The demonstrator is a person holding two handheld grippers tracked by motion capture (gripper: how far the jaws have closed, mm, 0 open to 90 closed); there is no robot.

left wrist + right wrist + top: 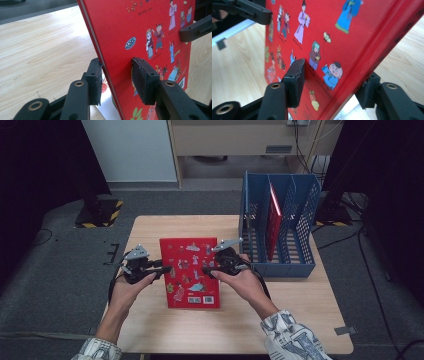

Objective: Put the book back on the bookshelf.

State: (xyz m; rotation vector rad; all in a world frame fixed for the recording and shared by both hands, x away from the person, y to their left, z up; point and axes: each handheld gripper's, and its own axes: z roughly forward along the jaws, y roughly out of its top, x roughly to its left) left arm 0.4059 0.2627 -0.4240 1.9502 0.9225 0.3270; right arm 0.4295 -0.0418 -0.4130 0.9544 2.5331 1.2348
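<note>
A person stands at the wooden table (150,227) with a gripper in each hand, and both are working on the red picture book (191,270) with cartoon figures printed across its cover. The left gripper (162,268) has its jaws straddling the book's left edge; in the left gripper view one pad sits under the cover and the other on the printed face, though a sliver of gap shows at the lower pad, so I'd call it closing on the book rather than firmly clamped. The right gripper (206,270) meets the opposite long edge the same way, one jaw on the cover and one beneath, with the jaws looking wider than the book is thick, so its grip seems loose or not yet made.

To do this well, I'd say both sets of jaws should bite squarely and deep enough past the edge that the hardcover can't pivot, then lift evenly so the book stays level and the pages don't fan open.

The book sits in the middle of the table, held between the two grippers, its edges apparently raised a little off the wood. The blue file rack (295,210) stands just to the right, with another red book (274,222) upright in one slot
</note>
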